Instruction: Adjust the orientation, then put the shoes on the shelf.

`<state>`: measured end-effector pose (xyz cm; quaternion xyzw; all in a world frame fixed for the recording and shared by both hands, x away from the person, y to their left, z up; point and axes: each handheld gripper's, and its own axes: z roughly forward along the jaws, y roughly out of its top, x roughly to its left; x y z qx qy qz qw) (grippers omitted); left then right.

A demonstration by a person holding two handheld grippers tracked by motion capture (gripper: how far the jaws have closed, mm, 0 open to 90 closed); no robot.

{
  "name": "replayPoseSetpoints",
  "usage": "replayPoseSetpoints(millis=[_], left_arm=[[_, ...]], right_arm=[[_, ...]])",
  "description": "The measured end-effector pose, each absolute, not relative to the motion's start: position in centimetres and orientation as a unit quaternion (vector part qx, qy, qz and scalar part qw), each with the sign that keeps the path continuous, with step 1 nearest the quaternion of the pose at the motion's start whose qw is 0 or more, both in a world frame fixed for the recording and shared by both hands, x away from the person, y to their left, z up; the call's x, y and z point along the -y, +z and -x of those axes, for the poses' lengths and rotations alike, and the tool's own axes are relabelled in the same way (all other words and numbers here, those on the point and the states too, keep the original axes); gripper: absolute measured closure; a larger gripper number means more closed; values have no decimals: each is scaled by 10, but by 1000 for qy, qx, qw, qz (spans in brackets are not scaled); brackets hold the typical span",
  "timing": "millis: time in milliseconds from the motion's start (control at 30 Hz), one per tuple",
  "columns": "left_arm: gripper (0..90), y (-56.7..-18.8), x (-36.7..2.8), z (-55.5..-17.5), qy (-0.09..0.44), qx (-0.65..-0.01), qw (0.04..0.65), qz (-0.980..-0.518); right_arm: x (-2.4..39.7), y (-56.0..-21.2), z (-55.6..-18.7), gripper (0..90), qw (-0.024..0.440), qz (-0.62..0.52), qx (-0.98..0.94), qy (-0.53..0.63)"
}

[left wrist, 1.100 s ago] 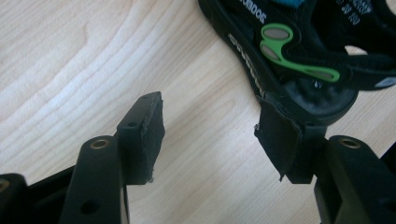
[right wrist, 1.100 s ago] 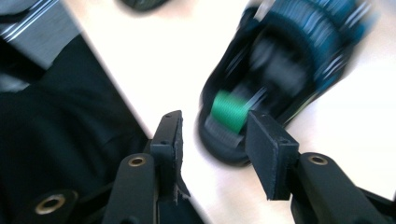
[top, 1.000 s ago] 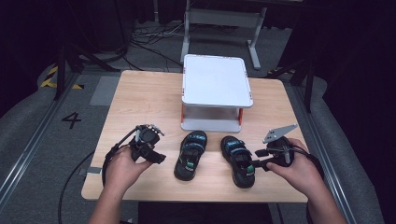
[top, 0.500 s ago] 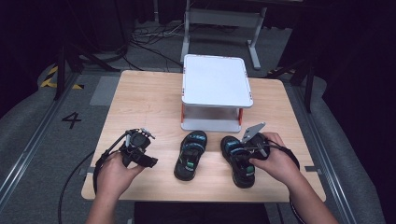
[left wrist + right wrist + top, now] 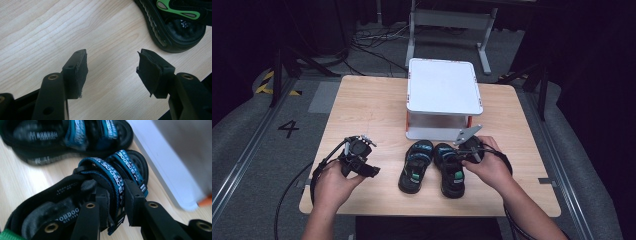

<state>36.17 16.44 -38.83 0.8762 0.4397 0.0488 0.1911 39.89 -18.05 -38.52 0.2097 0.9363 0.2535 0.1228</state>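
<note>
1. Right tool, nearest the person's side: clenched on the teal-lettered strap of the right sandal, jaws just now closing, strap pinched between the pads. Grip taken on the strap rather than the thick sole, probably because the thin webbing fits the jaws and gives a handle for lifting.
2. Left tool, held low over bare wood: released, jaws apart, nothing between them. Parked just beside the left sandal, apparently waiting its turn while the other hand works.
3. Right sandal resting sole-down on the surface, toe pointing away from the person, close beside its partner. Not yet lifted, judging from the sole flat on the wood.
4. Left sandal likewise sole-down, untouched, between the two tools; green insole detail visible in the left gripper view.
5. White stand just beyond the toes of both sandals: flat top on short legs, open gap beneath. Likely destination for the pair, given the toes aimed at it; whether top or lower level, cannot tell.
6. Farthest: grey floor around the surface and a metal frame behind, no part in the work.
</note>
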Motion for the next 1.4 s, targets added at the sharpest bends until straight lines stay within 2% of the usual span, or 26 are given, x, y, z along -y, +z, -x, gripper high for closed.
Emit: replayPoseSetpoints(millis=[100,533,700,900,967,1033,1067,1167,1233,1400], left_arm=[[408,-389,-161,-364,48,-434,191,-879],[408,-388,-157,-372,45,-425,194,-883],[401,-387,-158,-374,41,-427,189,-883],[399,-380,-160,-381,47,-427,195,-882],[400,-379,-158,-383,49,-421,199,-884],[400,-380,-156,-384,45,-420,199,-884],[400,-380,-156,-384,45,-420,199,-884],[400,-380,-155,-385,46,-419,196,-885],[399,-380,-156,-385,45,-420,198,-885],[400,-382,-158,-383,44,-423,195,-884]], right_arm=[[162,-389,-404,751,147,-198,-936,253],[156,-403,-412,724,129,-230,-923,280],[161,-399,-415,542,104,-255,-919,281],[168,-371,-404,473,106,-251,-915,298],[168,-359,-393,495,98,-252,-908,319],[166,-353,-384,494,62,-268,-898,344],[166,-353,-384,494,62,-268,-898,344],[161,-349,-376,493,68,-260,-906,326],[154,-350,-370,501,30,-268,-912,310],[146,-354,-370,520,10,-296,-916,272]])
